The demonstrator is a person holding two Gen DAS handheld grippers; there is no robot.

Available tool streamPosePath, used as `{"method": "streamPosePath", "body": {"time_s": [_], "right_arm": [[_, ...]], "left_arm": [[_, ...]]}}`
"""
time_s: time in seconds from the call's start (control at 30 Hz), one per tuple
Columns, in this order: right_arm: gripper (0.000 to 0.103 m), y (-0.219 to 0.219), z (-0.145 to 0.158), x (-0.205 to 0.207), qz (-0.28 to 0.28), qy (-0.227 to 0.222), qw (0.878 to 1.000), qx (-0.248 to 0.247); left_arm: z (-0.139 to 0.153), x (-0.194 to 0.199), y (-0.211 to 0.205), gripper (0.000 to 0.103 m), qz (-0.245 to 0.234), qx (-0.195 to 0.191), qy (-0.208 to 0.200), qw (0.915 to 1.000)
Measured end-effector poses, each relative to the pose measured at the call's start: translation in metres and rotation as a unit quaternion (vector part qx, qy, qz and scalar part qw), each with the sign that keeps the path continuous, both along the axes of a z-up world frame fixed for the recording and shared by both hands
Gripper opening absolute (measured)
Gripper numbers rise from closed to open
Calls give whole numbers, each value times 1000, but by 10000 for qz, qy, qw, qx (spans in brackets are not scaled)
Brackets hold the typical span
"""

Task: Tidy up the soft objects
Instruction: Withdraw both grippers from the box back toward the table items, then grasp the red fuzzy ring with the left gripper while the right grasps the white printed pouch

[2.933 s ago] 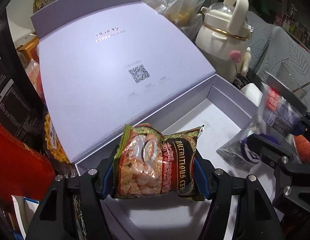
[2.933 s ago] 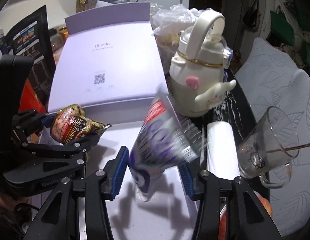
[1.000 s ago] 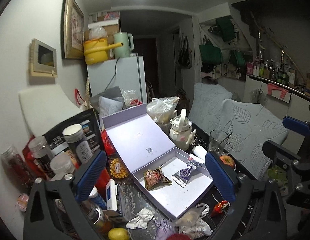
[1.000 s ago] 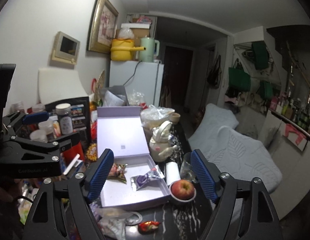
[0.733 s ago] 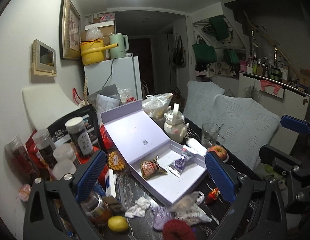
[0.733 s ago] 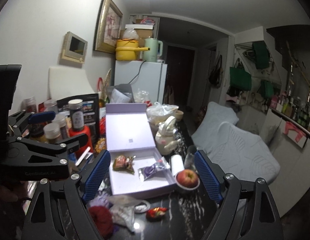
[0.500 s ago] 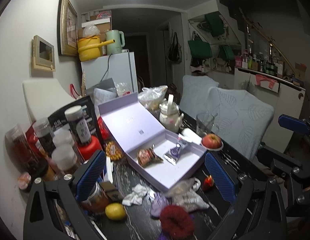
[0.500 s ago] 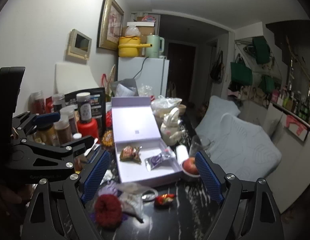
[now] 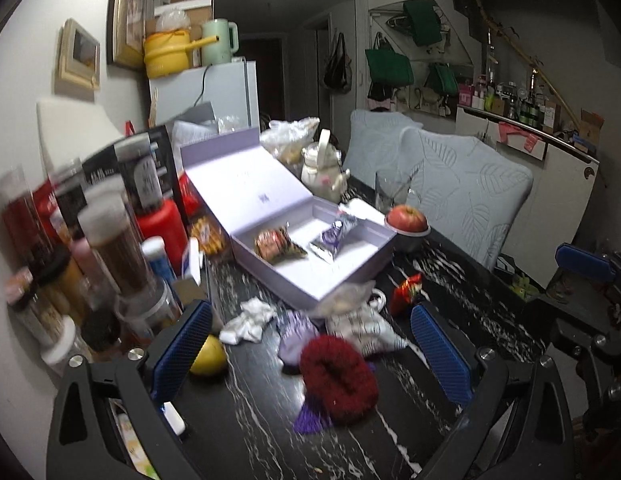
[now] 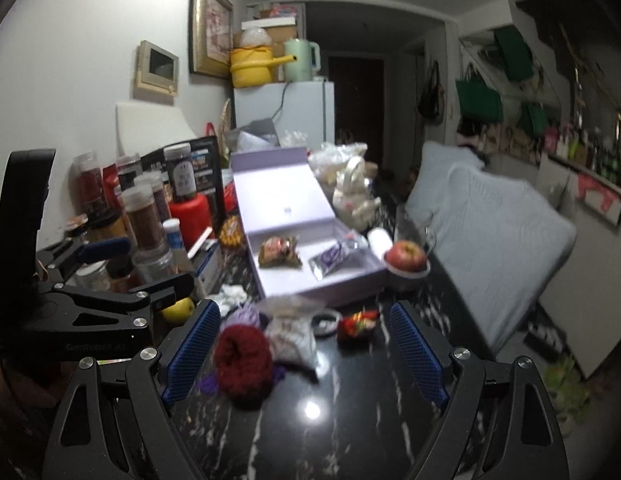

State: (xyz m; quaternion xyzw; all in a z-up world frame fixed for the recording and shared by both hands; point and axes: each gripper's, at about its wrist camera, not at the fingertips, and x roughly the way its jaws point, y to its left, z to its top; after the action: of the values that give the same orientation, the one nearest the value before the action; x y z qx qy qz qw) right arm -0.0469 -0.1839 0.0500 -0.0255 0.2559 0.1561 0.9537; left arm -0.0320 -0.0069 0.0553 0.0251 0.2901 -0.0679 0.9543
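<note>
Fluffy dark-red soft ball (image 9: 337, 372), blurred, perhaps yarn, left claw (image 9: 310, 354) and right claw (image 10: 304, 354) both spread, empty

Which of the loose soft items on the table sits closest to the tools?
The dark red fuzzy ring. It lies nearest both cameras, ahead of the clear plastic bag, the purple cloth and the white crumpled tissue behind it.

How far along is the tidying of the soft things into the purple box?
Done: two snack packets, a brown one and a purple one, lie in the open purple box. In hand: nothing; the left gripper and right gripper are open. Left on the table: the red fuzzy scrunchie, clear bag, red wrapper.
</note>
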Motion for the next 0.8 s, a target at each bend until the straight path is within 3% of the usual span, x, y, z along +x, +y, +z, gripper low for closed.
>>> {"method": "streamPosePath", "body": {"time_s": [0.37,0.6,0.8], "right_arm": [[88,-7,-50,-5,-196,413,9990,33],[88,-12,-79,0,-257,630,9976,85],[88,-18,-100,11,-333,855,9958,70]], "left_arm": [[-60,-4,-2,101,-86,-174,383,9991],[-100,10,-3,102,43,-374,811,9960],[-129,28,-16,102,7,-285,1143,9930]]}}
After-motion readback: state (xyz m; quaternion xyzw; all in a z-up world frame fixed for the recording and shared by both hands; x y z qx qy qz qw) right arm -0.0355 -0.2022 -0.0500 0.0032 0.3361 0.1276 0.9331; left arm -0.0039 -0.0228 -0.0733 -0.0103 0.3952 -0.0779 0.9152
